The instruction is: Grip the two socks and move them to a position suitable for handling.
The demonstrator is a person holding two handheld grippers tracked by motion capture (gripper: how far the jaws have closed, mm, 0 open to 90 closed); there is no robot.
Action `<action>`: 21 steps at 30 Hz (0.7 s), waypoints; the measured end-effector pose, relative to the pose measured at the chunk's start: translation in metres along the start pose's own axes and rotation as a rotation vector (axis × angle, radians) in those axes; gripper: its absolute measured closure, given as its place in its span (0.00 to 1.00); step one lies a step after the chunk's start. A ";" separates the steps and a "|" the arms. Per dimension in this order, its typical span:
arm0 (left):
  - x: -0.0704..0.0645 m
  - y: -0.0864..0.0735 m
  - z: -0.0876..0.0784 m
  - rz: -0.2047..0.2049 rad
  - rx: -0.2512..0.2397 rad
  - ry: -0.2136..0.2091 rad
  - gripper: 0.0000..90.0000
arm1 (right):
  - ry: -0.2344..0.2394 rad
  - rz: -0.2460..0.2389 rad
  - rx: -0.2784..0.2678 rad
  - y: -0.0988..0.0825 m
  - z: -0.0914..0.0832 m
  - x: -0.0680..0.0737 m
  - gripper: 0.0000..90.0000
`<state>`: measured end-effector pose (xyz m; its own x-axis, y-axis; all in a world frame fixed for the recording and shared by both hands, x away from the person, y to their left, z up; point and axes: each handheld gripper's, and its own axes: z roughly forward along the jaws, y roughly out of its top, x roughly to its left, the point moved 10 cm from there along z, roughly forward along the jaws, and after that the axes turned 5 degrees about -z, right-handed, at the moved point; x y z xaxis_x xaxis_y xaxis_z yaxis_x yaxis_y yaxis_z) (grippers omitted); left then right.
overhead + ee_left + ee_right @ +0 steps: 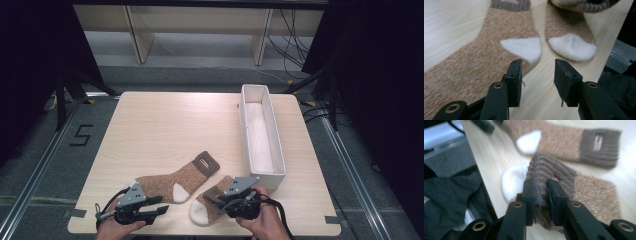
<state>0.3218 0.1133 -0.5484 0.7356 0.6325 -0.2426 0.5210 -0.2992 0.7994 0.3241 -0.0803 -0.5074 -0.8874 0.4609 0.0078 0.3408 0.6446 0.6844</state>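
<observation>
Keeping my left gripper (pixel 162 209) spread, empty, hovering at near edge of flat brown knitted sock with white heel patch (pixel 175 181), ready to pin it. Second matching brown sock (pixel 212 200) lying just right, cuff folded back. My right gripper (pixel 540 195) pinching that dark ribbed cuff (pixel 544 172), lifting for pairing, I judge. Long white plastic bin (pixel 276 131) waiting far right.

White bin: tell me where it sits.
High view: the white bin stands lengthwise along the table's right side, its near end just beyond the right gripper.
</observation>
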 end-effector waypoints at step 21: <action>-0.046 0.008 0.083 0.187 0.116 -0.030 0.83 | -0.036 0.033 -0.082 0.022 -0.029 -0.023 0.86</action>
<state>0.3278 0.0222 -0.5770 0.8359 0.5370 -0.1135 0.4192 -0.4911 0.7636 0.3430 -0.0946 -0.4711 -0.8638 0.5038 0.0060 0.3418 0.5773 0.7416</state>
